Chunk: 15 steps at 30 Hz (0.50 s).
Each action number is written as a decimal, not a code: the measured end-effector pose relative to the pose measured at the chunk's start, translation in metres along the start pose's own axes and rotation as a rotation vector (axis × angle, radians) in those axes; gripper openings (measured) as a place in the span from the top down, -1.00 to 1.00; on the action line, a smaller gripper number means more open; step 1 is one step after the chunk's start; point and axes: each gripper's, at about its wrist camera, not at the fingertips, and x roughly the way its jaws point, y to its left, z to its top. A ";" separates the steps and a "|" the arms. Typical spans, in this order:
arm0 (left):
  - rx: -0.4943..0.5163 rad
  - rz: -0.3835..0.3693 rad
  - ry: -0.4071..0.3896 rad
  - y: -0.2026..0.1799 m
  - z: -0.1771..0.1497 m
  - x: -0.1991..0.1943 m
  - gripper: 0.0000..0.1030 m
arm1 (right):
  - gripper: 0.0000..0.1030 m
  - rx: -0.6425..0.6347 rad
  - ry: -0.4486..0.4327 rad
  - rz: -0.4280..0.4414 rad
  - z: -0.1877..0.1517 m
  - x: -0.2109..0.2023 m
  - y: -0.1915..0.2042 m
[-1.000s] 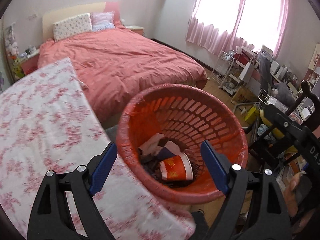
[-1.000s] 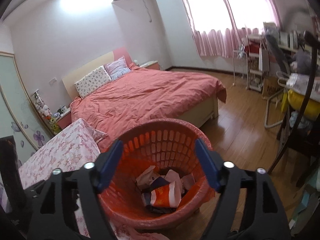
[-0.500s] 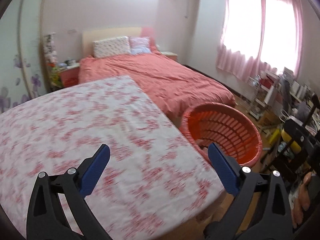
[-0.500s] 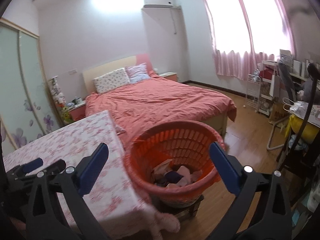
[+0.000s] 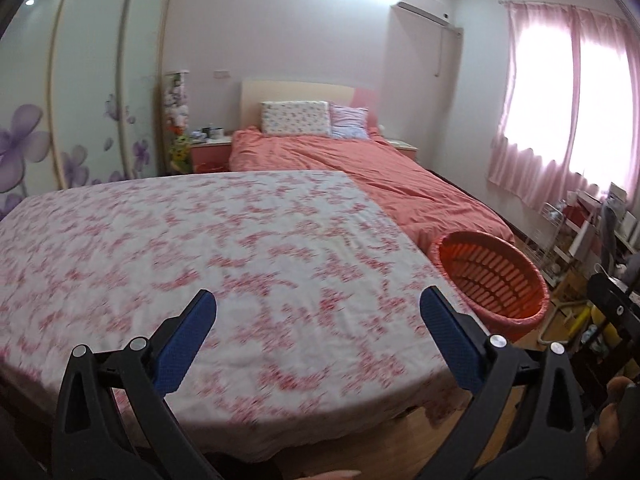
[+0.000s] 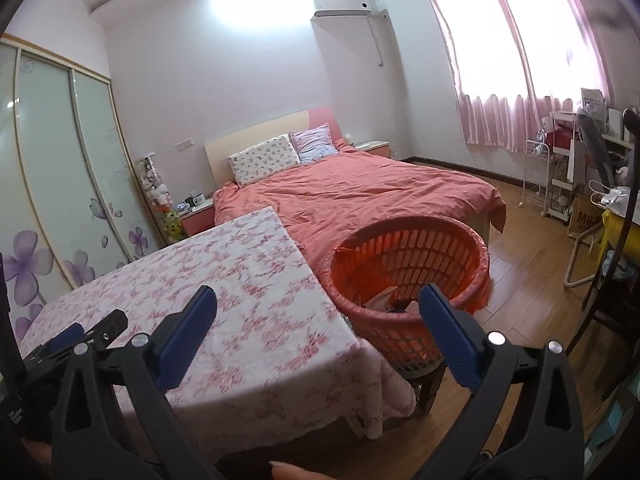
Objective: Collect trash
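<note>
Wardrobe (image 5: 80, 92): at 10 o'clock in the left wrist view; glass sliding doors with purple flowers; no part in the task.
Left gripper (image 5: 318, 306): fingers (image 5: 188, 338) spread wide, having just been opening; nothing between them. It hangs over the near edge of the table.
Table (image 5: 224, 248): covered by a pink floral cloth; no trash visible on it in either view.
Right gripper (image 6: 318, 302): fingers (image 6: 448, 332) spread wide, having just been opening; nothing between them. It spans the table corner and the near rim of the basket.
Basket (image 6: 412, 268): orange, slatted, lined with a bag; just beside the table's right edge, at 3 o'clock in the left wrist view and 1 o'clock in the right wrist view.
Trash (image 6: 386, 298): paper scraps lie in the bottom of the basket, partly hidden by the right gripper's finger.
Bed (image 6: 360, 188): at 12 o'clock beyond the table; salmon quilt, no loose litter seen on it.
Step in hand: judged as the return after a drop; both grippers empty.
Next move: calls for finding any remaining piece; none shows on the table, so the task may be near its end.
Change from earlier frames: one second ago both grippers were directly above the basket, looking down on a crushed cup; now both are pulled back and face the room.
</note>
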 end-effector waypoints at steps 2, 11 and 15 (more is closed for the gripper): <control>-0.014 0.018 -0.010 0.009 -0.005 -0.010 -0.95 | -0.91 -0.014 -0.003 -0.007 -0.005 -0.005 0.006; -0.021 0.109 -0.068 0.020 -0.024 -0.039 -0.95 | -0.91 -0.110 0.015 -0.121 -0.024 -0.024 0.034; -0.013 0.128 -0.058 0.021 -0.032 -0.045 -0.95 | -0.91 -0.146 0.017 -0.178 -0.033 -0.031 0.042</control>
